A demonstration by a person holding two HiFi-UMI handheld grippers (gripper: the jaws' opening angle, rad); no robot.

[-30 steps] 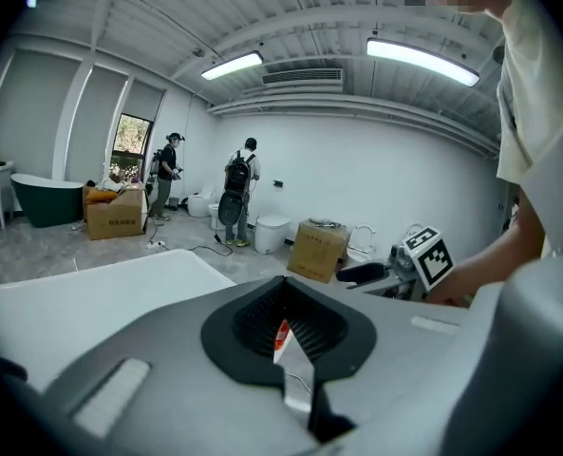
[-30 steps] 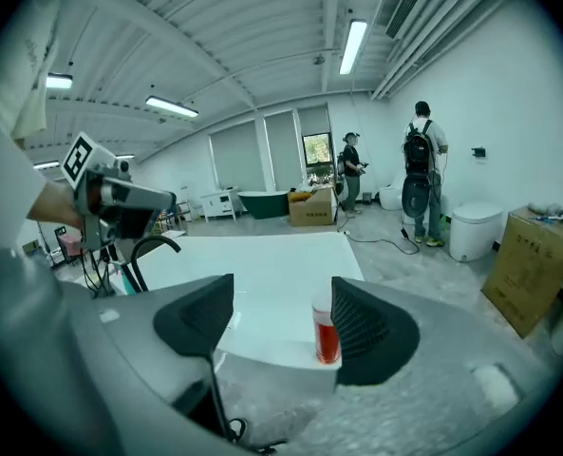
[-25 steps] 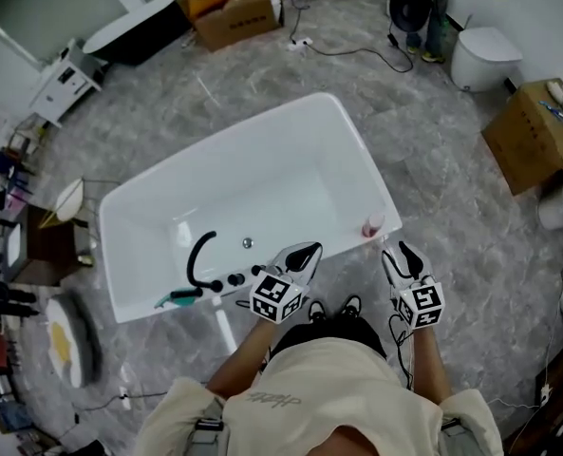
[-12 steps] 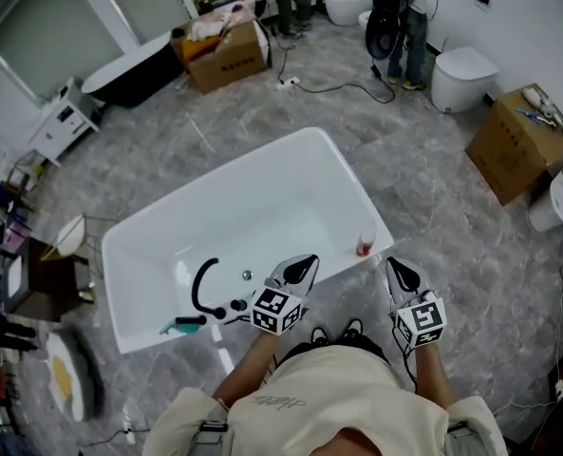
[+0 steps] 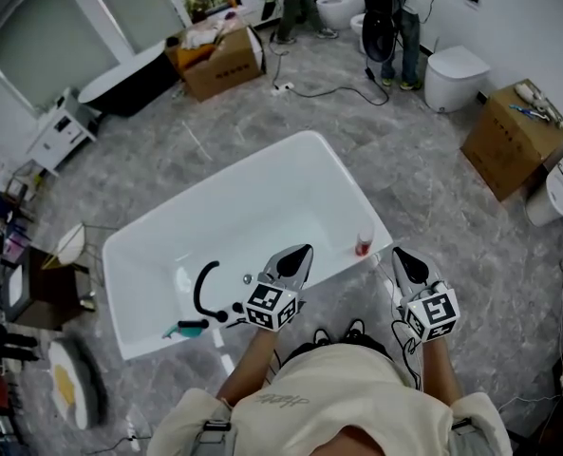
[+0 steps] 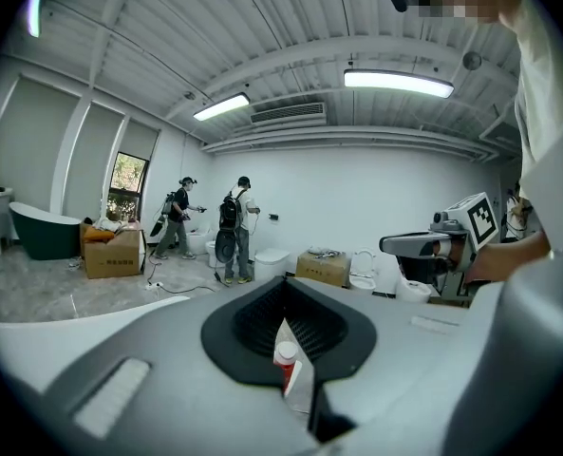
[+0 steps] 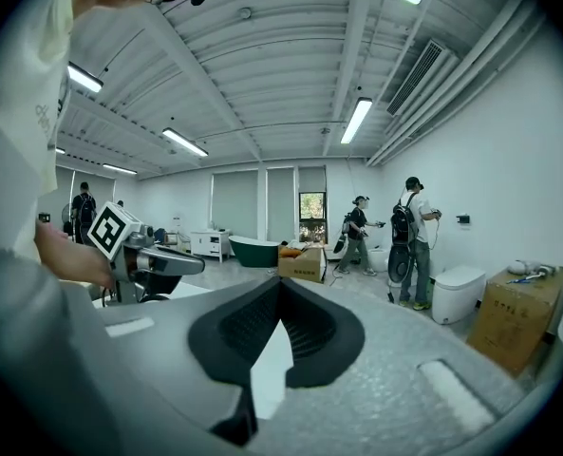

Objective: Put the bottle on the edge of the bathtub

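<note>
Beside the bathtub (image 5: 262,207), left tool (image 5: 298,259) and right tool (image 5: 406,263) pointing forward, near level, both pressed together, empty

Both forearms reach forward side by side; left tongs (image 5: 303,252) and right tongs (image 5: 401,255) closed tight, empty.

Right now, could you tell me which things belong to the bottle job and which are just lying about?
Job: bottle; white bathtub, bottle on its edge; right claw, shut, empty.
Lying about: cardboard box; toilet; dark tub.
</note>
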